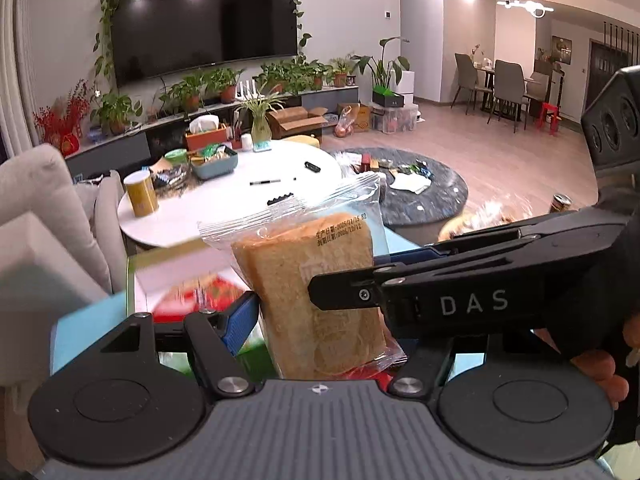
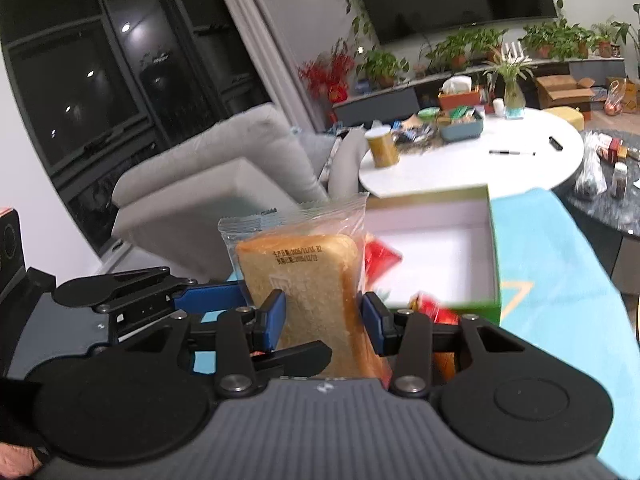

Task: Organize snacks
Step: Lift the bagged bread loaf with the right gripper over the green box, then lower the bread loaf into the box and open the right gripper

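Black linkage arms, blue fingers [image 2: 276, 316], silver screws, "DAS" lettering, seemingly grey ribbed housing.

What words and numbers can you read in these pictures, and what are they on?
"DAS": white letters on the black right gripper.
Date stamp on the bread packet: two printed lines with Chinese characters and digits, roughly "2025/11/15" and "2025/12/12"; too blurred to be sure.
Yellow can on the white table: print unreadable.

A home's living room: a wall-mounted television [image 1: 204, 16] hangs over a low console lined with potted plants [image 1: 224, 84], a grey sofa [image 2: 208, 176] sits beside a round white coffee table [image 1: 224, 196], and a dining table with chairs [image 1: 508, 84] stands beyond.
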A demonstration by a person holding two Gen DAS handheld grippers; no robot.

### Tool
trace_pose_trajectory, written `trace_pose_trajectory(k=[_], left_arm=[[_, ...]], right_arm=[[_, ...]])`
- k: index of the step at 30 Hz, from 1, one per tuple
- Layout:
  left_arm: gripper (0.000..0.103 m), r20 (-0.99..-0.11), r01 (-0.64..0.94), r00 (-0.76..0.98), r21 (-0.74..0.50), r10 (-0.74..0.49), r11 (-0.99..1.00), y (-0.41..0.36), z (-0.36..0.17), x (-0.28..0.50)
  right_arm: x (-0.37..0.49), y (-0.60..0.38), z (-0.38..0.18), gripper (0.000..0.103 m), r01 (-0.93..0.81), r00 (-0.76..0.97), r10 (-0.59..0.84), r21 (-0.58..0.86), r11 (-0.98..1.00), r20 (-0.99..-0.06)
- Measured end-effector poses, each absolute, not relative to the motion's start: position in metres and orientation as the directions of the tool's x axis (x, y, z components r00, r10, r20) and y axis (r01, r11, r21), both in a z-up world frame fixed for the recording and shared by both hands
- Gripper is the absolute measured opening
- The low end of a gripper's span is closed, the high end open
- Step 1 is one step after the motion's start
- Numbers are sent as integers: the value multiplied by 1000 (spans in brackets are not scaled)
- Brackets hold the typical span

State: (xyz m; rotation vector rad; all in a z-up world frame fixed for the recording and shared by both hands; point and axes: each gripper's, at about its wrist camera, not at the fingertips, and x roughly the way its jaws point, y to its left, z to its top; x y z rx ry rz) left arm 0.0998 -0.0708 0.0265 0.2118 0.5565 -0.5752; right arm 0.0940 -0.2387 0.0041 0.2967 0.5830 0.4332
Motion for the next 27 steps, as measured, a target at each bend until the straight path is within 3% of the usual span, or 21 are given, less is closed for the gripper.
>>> trace_pose_trajectory(k=[14, 27], left_arm=[[66, -565, 565, 701, 68, -435, 822, -105, 16, 196], [69, -672, 549, 621, 7, -403, 836, -106, -26, 222]], right_arm=[[172, -263, -4, 58, -251, 784, 432, 408, 878, -446], [197, -265, -40, 58, -178, 722, 417, 434, 883, -552]])
